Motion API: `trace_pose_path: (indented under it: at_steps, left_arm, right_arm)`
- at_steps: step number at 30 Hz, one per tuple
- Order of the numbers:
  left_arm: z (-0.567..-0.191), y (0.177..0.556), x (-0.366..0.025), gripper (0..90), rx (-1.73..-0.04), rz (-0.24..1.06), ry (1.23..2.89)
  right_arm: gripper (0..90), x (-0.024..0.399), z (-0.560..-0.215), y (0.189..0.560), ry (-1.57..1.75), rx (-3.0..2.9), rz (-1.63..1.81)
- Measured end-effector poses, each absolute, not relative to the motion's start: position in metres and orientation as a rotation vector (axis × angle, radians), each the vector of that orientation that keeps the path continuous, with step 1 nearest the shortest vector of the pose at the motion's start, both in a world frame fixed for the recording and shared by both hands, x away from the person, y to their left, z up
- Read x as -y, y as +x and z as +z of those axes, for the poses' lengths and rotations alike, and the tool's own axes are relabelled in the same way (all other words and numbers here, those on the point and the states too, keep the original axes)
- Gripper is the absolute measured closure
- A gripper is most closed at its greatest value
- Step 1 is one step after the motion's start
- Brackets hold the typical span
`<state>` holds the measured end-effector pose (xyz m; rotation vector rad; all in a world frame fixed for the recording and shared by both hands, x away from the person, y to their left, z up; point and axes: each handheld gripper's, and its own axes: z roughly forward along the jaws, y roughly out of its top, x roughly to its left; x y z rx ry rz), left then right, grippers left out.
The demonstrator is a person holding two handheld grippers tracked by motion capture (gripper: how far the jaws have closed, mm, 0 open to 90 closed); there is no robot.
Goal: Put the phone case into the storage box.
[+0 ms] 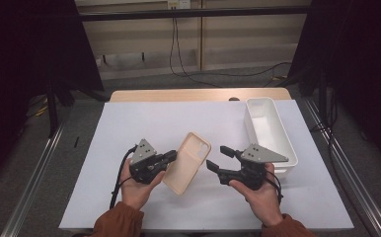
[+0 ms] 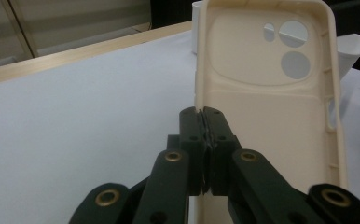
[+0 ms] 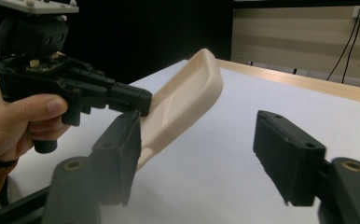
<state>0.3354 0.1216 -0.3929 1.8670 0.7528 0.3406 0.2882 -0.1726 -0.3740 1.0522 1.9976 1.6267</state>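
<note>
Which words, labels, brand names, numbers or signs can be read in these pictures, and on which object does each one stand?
None can be read.
The beige soft plastic phone case bears no print on its inner face.
The white rectangular plastic bin, the white sheet covering the table and the grey three-cornered plates are plain.
The white wall socket plate is too small to show any marking.

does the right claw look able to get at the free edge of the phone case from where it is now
Probably yes. The right claw stands open beside the phone case, which the left claw holds up off the white sheet, with nothing between them.
</note>
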Motion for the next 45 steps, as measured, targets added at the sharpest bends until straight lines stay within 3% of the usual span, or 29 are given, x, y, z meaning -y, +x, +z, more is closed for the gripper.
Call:
trace_pose_path:
  at_steps: [5,11,12,27,45]
  left_arm:
    - [-0.393,0.335,-0.122,87.9,-0.755,0.343,1.866]
    - [-0.392,0.335,-0.122,87.9,-0.763,0.343,1.857]
    - [-0.392,0.335,-0.122,87.9,-0.763,0.346,1.859]
    - [-0.391,0.335,-0.121,87.9,-0.763,0.359,1.854]
    - [-0.39,0.333,-0.122,87.8,-0.75,0.375,1.834]
  right_arm:
    - [44.2,0.17,-0.365,0.298,1.057,-1.984,1.639]
    - [47.8,0.166,-0.362,0.305,1.059,-1.998,1.629]
    - [52.4,0.165,-0.362,0.306,1.049,-2.006,1.621]
    - [69.4,0.158,-0.359,0.317,1.055,-2.053,1.555]
    - [78.4,0.16,-0.364,0.326,1.119,-2.036,1.485]
